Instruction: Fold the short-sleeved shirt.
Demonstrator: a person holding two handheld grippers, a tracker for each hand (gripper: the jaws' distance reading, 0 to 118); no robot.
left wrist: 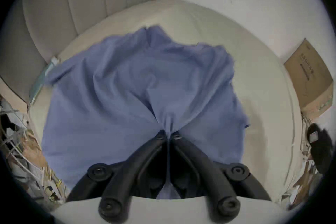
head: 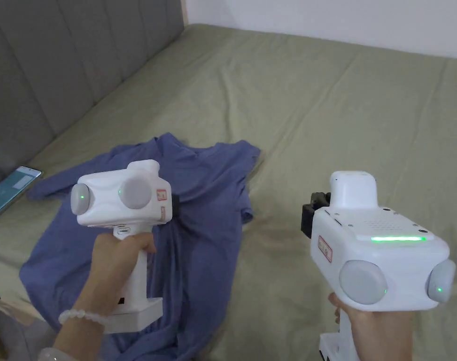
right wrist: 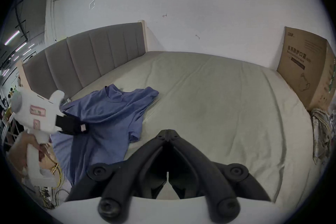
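A blue short-sleeved shirt (head: pixel 204 207) lies rumpled on the left part of the bed, collar towards the far side; it also appears as the shirt (left wrist: pixel 127 86) and the shirt (right wrist: pixel 109 115). My left gripper (left wrist: pixel 169 134) is shut on a pinched ridge of the shirt's cloth near its middle, and folds radiate from the pinch. In the head view the left gripper's white body (head: pixel 121 197) hangs over the shirt. My right gripper (right wrist: pixel 168 134) is shut with nothing in it, held above bare sheet to the right of the shirt; its white body (head: pixel 377 254) is at lower right.
The bed sheet (head: pixel 344 117) is pale green and wrinkled. A grey padded headboard (head: pixel 58 70) runs along the left. A phone (head: pixel 9 188) lies at the bed's left edge. A cardboard box (right wrist: pixel 309 68) stands at the far right corner.
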